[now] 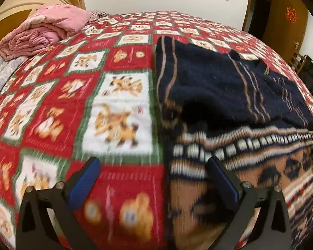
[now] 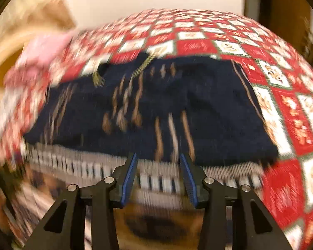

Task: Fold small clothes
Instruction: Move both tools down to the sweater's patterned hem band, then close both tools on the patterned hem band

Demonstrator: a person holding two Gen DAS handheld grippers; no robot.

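Note:
A navy knitted sweater [image 1: 215,87] with tan stripes and a brown-and-white patterned band lies on a red, white and green patchwork bedspread [image 1: 68,95]. Its sleeves appear folded over the body. In the left wrist view my left gripper [image 1: 154,162] hangs wide open above the sweater's left edge, one blue pad over the bedspread and one over the patterned band. In the right wrist view the sweater [image 2: 156,104] fills the middle. My right gripper [image 2: 158,157] stands partly open over the patterned band, nothing between its blue pads. This view is blurred.
A rolled pink quilt [image 1: 43,31] lies at the bed's far left corner, against a beige headboard [image 1: 10,8]. A brown door [image 1: 285,25] and a dark bag [image 1: 311,77] stand beyond the bed on the right. A white wall is behind.

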